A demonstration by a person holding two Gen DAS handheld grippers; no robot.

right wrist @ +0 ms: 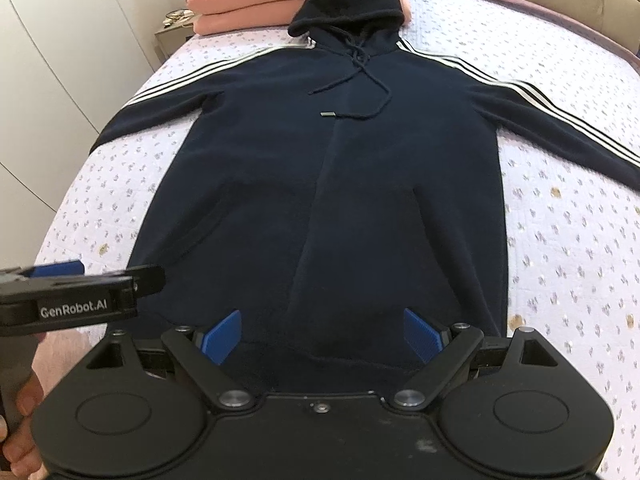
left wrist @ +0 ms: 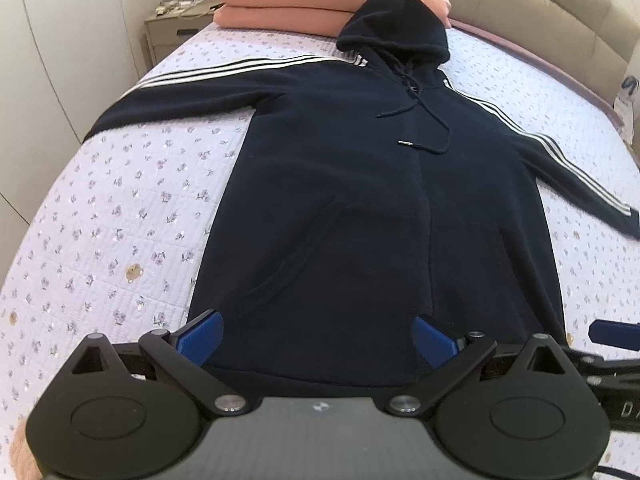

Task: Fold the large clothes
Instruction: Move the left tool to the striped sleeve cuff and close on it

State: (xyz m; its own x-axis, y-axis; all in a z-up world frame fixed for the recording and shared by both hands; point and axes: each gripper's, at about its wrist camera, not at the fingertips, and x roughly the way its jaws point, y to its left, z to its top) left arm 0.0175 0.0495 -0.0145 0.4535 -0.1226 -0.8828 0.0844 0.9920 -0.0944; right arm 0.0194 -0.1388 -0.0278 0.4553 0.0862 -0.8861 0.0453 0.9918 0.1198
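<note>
Nearest to me, the hem of the navy hoodie (left wrist: pixel 360 208) runs across right in front of both tools, and the garment lies flat, front up, on the flowered bedspread (left wrist: pixel 100 216), stretching away from me with both sleeves spread wide. To the far left of my left gripper (left wrist: pixel 316 338) a small nightstand (left wrist: pixel 172 28) stands beside the bed, well apart from the hoodie. My left gripper hangs over the hem with its blue pads (left wrist: pixel 202 336) spread apart and nothing between them. Straight ahead past it, the drawstrings (left wrist: pixel 416 108) trail down the chest, and the hood (left wrist: pixel 396 20) rests against folded pink bedding (left wrist: pixel 288 0) at the far end. My right gripper (right wrist: pixel 322 336) hangs over the hem just beside the left one, fingers likewise wide apart and empty. Beyond it to the right, the striped right sleeve (right wrist: pixel 560 120) reaches toward the bed's edge.
</note>
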